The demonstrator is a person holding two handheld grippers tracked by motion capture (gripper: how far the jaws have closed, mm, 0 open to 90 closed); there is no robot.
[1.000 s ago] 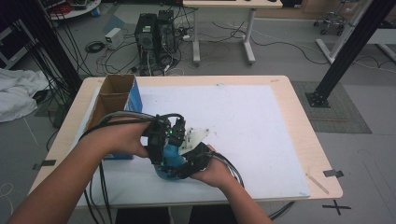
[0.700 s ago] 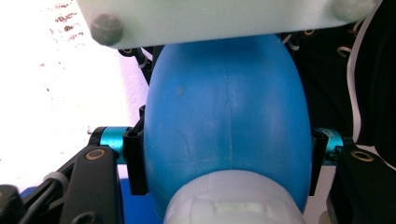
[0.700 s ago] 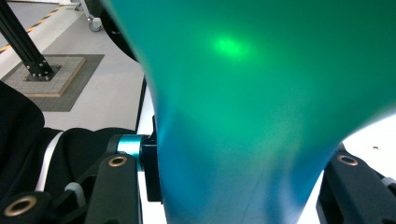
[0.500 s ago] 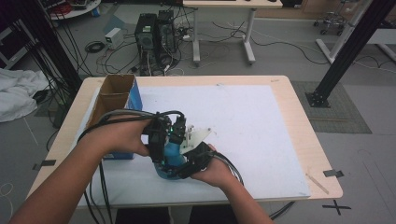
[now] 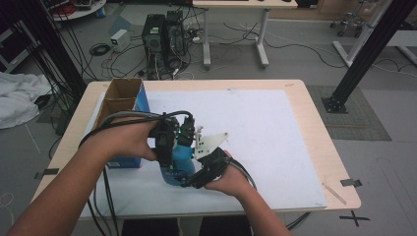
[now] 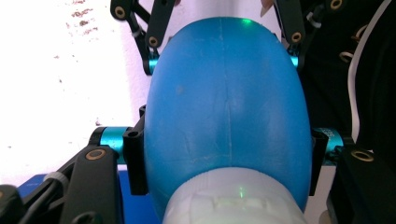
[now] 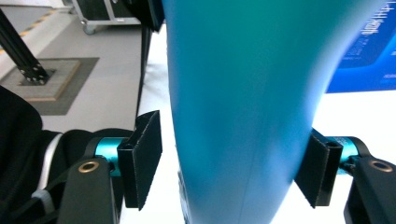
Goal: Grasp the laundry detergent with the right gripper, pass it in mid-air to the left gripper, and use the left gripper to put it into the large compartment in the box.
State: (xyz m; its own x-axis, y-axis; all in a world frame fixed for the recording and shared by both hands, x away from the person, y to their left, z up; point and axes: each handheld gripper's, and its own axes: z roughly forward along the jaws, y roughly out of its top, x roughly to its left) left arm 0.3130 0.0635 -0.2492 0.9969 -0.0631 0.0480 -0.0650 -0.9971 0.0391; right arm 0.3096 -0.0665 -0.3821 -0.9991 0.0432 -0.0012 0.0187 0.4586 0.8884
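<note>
A blue plastic bottle [image 5: 179,164] with a whitish cap [image 6: 233,200] is held over the white sheet [image 5: 260,128] near the table's front. My left gripper [image 5: 173,153] is shut across its widest part; in the left gripper view both jaws press on the bottle [image 6: 224,116]. My right gripper [image 5: 195,178] comes in from the front right and is shut on the same bottle [image 7: 243,93], one jaw on each side. Farther along the bottle in the left gripper view, the right gripper [image 6: 222,60] clamps it. The grey three-cornered plate [image 5: 212,142] sticks out to the right.
An open cardboard box [image 5: 120,98] with blue sides stands at the table's left, close beside the left hand; its blue wall [image 7: 369,56] appears in the right gripper view. Cables [image 5: 105,191] trail off the front edge. Computer towers [image 5: 162,37] stand on the floor beyond.
Both hands and the bottle stay almost in place, with only a slight shift of the grippers around it.
</note>
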